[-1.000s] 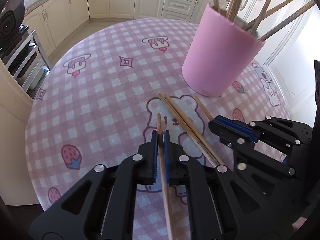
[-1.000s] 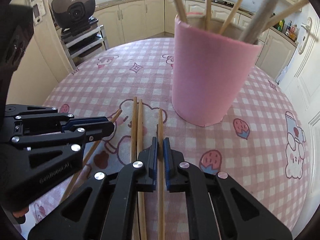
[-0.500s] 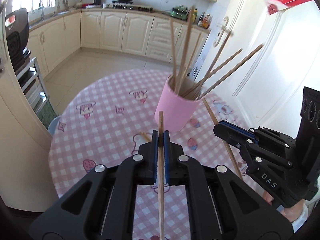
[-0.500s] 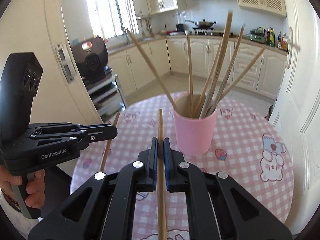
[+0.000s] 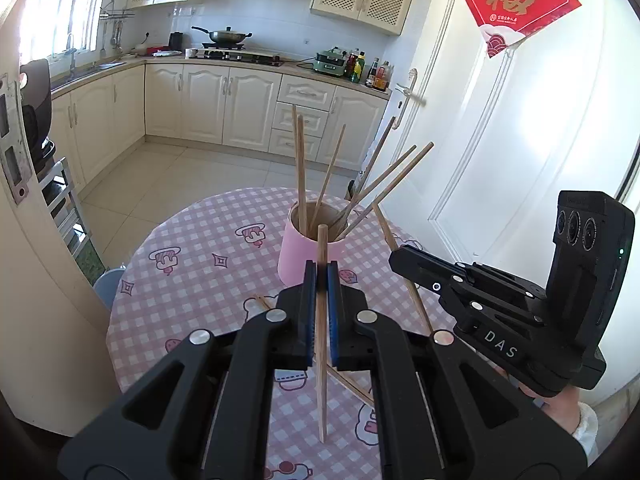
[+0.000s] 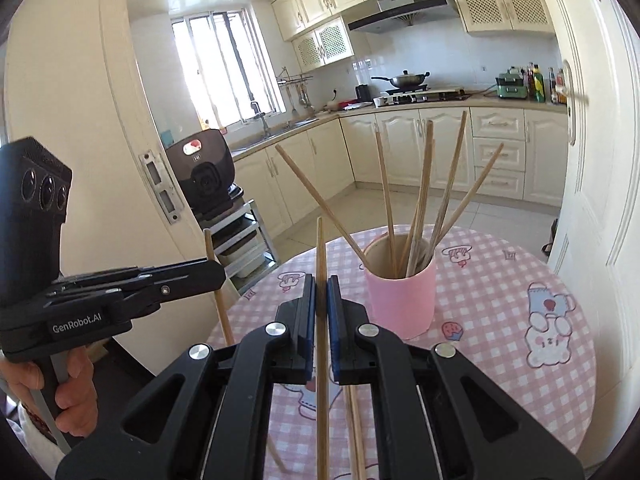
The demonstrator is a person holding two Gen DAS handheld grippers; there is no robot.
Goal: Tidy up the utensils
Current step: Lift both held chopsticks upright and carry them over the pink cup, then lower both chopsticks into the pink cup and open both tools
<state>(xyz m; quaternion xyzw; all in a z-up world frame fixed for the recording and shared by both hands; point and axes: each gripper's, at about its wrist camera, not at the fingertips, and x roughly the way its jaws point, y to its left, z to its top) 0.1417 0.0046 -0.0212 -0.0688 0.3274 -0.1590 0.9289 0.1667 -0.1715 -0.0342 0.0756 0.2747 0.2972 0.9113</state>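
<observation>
Chopsticks: each gripper's fingers clamp one, raised above desk; next, you tip both into cup.

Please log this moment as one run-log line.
left hand-held gripper: shut on wooden chopstick | right hand-held gripper: shut on chopstick | pink cylindrical cup: upright

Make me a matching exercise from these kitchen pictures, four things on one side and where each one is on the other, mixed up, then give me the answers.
Things:
1. pink cup
2. wok
3. loose chopsticks
4. chopstick in the left claw

Places:
A. on the stove at the back
B. lying flat on the checked tablecloth
C. standing on the table with chopsticks inside
D. pinched between blue pads, lifted off the table

Pairs: 1-C, 2-A, 3-B, 4-D
</observation>
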